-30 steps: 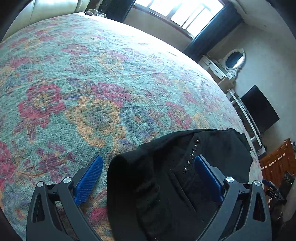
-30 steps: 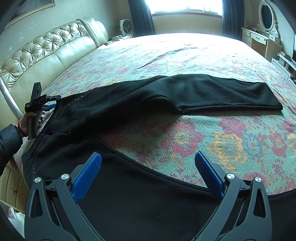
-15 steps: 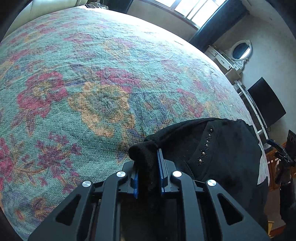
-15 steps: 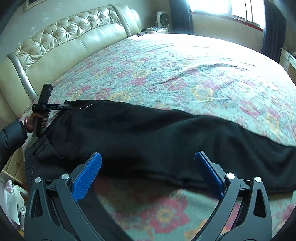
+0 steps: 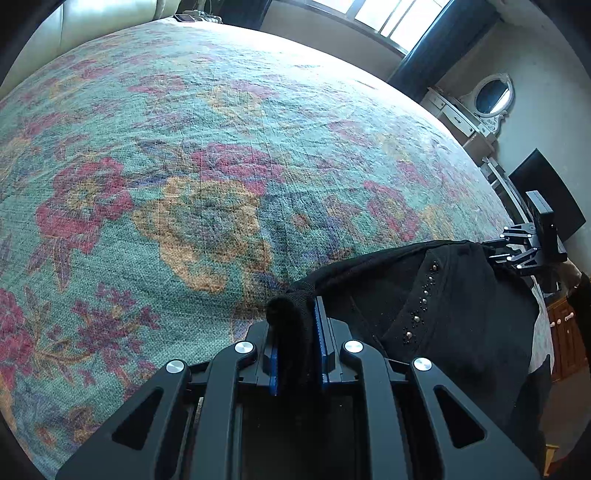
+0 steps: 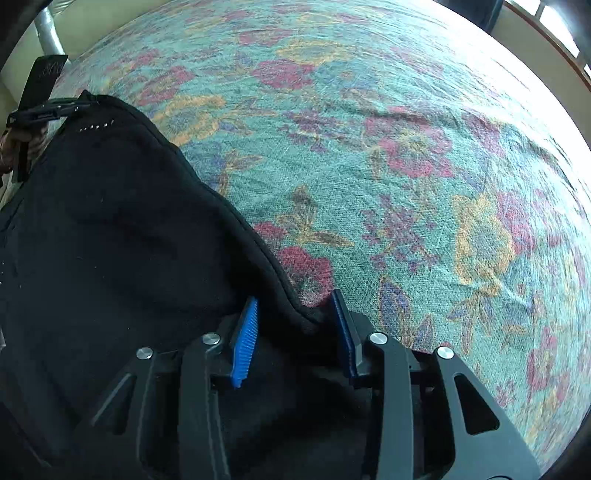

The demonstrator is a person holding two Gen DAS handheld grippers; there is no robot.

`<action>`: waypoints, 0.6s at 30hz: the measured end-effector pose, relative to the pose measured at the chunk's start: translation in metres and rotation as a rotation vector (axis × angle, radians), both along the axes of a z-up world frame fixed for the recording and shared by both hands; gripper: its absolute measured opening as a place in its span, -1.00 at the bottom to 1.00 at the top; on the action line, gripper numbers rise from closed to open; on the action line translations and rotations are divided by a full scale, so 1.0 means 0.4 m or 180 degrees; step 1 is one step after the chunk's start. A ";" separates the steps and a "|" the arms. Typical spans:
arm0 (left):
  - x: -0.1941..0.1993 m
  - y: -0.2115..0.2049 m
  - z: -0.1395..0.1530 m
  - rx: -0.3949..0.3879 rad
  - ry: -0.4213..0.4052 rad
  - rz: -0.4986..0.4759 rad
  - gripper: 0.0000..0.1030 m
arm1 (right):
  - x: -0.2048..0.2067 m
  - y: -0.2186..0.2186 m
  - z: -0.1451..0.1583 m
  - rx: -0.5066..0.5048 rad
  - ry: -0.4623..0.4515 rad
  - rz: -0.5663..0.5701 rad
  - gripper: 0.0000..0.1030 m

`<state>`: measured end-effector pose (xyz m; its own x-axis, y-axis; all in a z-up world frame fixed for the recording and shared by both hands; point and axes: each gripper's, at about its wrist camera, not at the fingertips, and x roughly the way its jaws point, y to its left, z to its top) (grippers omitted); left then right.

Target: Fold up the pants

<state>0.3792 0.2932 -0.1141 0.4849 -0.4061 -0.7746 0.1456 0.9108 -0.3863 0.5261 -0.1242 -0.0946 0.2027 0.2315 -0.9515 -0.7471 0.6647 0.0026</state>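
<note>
Black pants [image 5: 443, 314] with a row of studs lie on a floral bedspread [image 5: 184, 166]. My left gripper [image 5: 295, 314] is shut on a bunched corner of their waist. In the right wrist view the pants [image 6: 129, 240] spread across the left half, and their hemmed edge runs down between the blue pads of my right gripper [image 6: 295, 317]. Its jaws are closing around that edge, with a gap still showing between the pads. The left gripper [image 6: 48, 107] holds the far corner at upper left. The right gripper [image 5: 517, 251] shows at the pants' far edge in the left wrist view.
The bedspread [image 6: 406, 166] stretches wide beyond the pants. A padded cream headboard [image 5: 92, 22] lies at the far end, under a bright window [image 5: 388, 18]. A white dressing table with an oval mirror [image 5: 493, 96], a dark screen [image 5: 546, 195] and a wooden cabinet [image 5: 565, 332] stand off the bed's right side.
My left gripper shut on the waist corner and has stayed there. My right gripper swept along the pants, tilted down to their edge, and its jaws have narrowed around it.
</note>
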 end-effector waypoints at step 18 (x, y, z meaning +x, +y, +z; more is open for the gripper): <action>-0.447 0.016 0.222 -0.0995 -0.0957 -0.0062 -0.79 | -0.829 -0.150 0.202 0.0093 -0.1961 -0.0138 -0.83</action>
